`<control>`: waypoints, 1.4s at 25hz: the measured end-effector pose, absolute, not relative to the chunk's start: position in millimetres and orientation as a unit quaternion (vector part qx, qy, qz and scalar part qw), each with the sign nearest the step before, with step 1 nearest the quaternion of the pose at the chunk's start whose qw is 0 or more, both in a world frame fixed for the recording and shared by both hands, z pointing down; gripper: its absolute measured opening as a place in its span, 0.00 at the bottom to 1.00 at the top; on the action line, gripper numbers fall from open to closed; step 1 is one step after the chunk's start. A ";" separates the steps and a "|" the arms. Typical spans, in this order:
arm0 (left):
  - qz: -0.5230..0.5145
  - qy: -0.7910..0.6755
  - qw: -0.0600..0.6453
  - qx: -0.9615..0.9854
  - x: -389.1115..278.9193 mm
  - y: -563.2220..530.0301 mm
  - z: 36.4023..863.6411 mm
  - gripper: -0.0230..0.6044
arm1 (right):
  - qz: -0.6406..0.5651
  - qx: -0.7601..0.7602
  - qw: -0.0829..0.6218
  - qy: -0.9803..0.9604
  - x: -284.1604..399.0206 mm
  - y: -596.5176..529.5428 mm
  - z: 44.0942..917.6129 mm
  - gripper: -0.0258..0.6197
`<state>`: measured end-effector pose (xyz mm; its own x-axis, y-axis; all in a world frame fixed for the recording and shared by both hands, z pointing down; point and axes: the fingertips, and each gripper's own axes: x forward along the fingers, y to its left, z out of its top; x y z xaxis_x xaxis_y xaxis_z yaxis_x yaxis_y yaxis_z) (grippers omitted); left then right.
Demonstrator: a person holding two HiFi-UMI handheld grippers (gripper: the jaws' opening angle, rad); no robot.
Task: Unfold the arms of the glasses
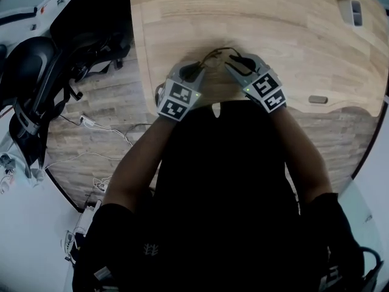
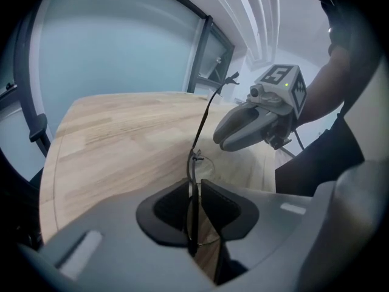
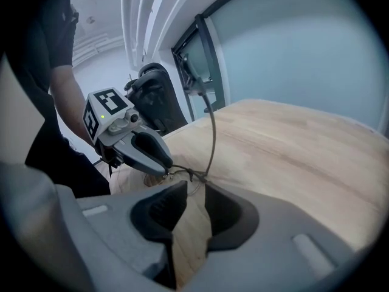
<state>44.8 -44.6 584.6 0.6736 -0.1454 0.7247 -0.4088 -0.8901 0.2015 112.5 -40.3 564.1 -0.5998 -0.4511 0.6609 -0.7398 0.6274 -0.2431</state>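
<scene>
A pale wooden worktop (image 1: 292, 35) runs up to a glass wall (image 2: 121, 47), and both grippers meet over its near edge. The left gripper (image 2: 193, 186) has its jaws closed on the glasses (image 2: 194, 163): the thin dark rim stands edge-on between the pads, pinched and lifted just above the wood. From the hinge just beyond those jaws one arm (image 2: 207, 111) rises steeply, clear of the frame, its curved tip high in the air. The right gripper (image 3: 193, 186) has its jaws apart with bare wood showing in the gap; nothing is held there, though the foot of that arm stands just past its tips, close to the right-hand jaw. Seen from the head view, the glasses sit between the two grippers, which nearly touch. I judge the task roughly half done: one arm looks swung out from the frame, but the other arm cannot be made out in any view, so it probably remains folded and has yet to be opened.
</scene>
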 end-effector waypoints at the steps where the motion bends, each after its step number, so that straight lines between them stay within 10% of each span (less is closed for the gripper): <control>1: 0.372 -0.155 0.176 0.898 44.4 -45.6 585.3 0.14 | 0.256 0.349 0.280 -0.857 111.7 -40.9 563.9 0.17; 35: 0.323 -0.143 0.126 0.927 22.4 -34.0 539.7 0.13 | 0.222 0.306 0.189 -0.906 51.8 -41.5 495.3 0.32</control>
